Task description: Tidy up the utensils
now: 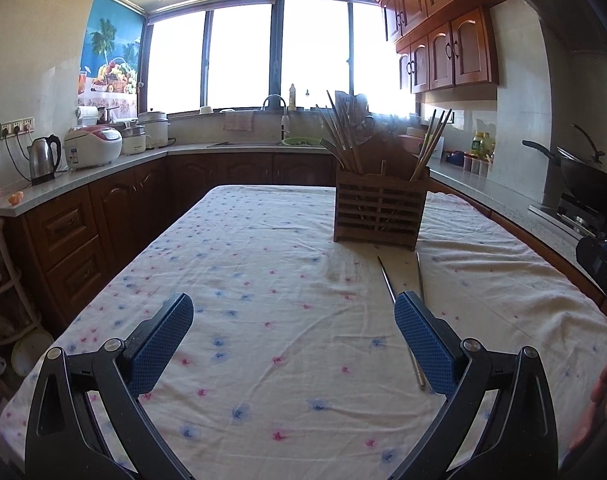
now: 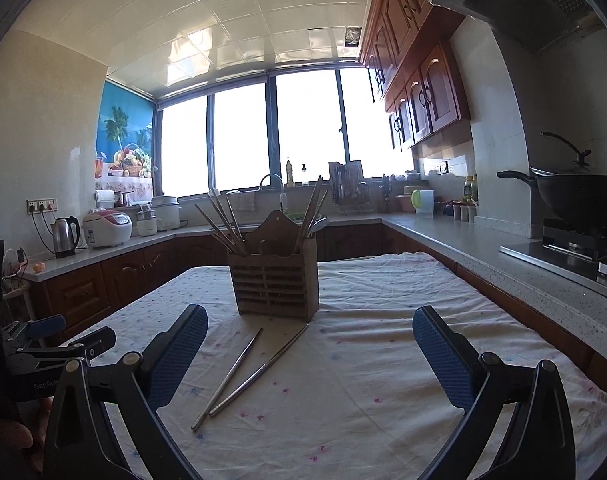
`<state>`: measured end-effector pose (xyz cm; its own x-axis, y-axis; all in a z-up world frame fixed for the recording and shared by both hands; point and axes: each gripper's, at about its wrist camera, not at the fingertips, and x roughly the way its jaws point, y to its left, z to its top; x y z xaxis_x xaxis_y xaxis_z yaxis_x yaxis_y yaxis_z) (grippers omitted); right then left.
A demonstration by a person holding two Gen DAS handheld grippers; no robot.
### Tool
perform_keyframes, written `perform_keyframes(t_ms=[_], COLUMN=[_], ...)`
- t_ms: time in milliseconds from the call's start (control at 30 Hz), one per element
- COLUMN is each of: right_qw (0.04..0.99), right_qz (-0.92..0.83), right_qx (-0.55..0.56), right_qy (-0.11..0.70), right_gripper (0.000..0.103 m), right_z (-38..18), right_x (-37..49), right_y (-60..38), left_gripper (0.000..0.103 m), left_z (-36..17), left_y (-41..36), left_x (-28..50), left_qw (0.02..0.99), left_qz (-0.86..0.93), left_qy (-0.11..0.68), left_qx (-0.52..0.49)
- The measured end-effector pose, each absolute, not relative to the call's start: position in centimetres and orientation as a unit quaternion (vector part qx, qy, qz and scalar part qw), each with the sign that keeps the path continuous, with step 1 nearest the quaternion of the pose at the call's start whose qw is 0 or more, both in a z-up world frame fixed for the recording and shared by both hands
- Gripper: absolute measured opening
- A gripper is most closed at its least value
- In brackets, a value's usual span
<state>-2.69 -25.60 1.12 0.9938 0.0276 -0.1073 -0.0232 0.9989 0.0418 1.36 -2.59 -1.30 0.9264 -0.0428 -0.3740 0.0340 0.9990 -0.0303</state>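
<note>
A wooden slatted utensil holder stands on the floral tablecloth, with several wooden chopsticks upright in it. It also shows in the right wrist view. Two metal chopsticks lie loose on the cloth in front of the holder; in the left wrist view they run partly behind my right finger pad. My left gripper is open and empty, left of the metal chopsticks. My right gripper is open and empty, above the cloth just right of them.
The table is ringed by kitchen counters with a kettle, rice cooker and sink. A wok sits on the stove at right. The left gripper's body shows at the right wrist view's left edge.
</note>
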Motion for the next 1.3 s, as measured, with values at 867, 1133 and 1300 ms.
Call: perform_keyframes(t_ms=[867,1133,1300], right_qw=[0.995,0.996,0.996], right_qz=[0.022,0.024,0.024], right_qx=[0.031,0.028,0.026], right_qy=[0.088,0.085,0.081], right_gripper=[0.103,0.103,0.103], right_z=[-0.1,-0.1,0.0], right_x=[-2.3,-2.5,-2.7], right_y=[-25.5,-25.4,-25.3], left_gripper=[0.103,0.103,0.103], left_z=[-1.7,-1.3,-1.2], left_y=[-2.9,-3.1,-3.4], left_x=[1.1,0.6,0.5], left_qw=[0.979,0.981,0.981], left_qz=[-0.015,-0.015,-0.017], left_qy=[0.203,0.191,0.192], left_qx=[0.005,0.010,0.017])
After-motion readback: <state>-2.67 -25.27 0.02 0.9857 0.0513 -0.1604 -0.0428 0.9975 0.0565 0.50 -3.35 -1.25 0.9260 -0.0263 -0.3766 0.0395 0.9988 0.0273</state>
